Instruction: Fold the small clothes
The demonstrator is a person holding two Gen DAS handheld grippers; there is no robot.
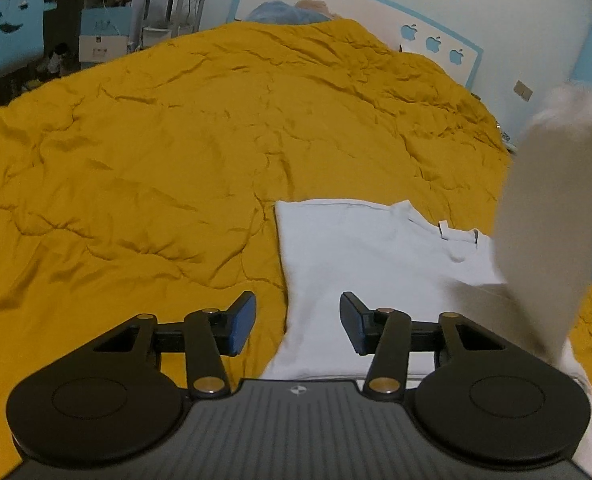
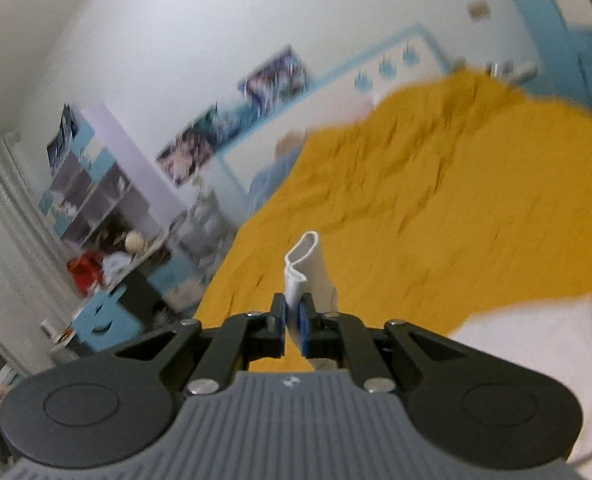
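Observation:
A white T-shirt [image 1: 360,248] lies on the mustard-yellow bed cover [image 1: 156,152], its left edge folded straight and its collar toward the right. My left gripper [image 1: 298,322] hovers low over the shirt's near left part, open, its right finger above the cloth and its left finger above the cover. A blurred strip of the same white cloth [image 1: 548,216] rises at the right of the left wrist view. My right gripper [image 2: 293,320] is shut on a folded edge of the white shirt [image 2: 306,264], lifted above the bed; more of the shirt [image 2: 536,360] lies below at the right.
The yellow cover [image 2: 456,200] spreads over the whole bed, wrinkled. A white headboard with blue trim [image 1: 336,8] stands at the far end. Blue chairs [image 1: 14,28] and a cluttered desk are off the bed's left side; shelves [image 2: 84,192] stand by the wall.

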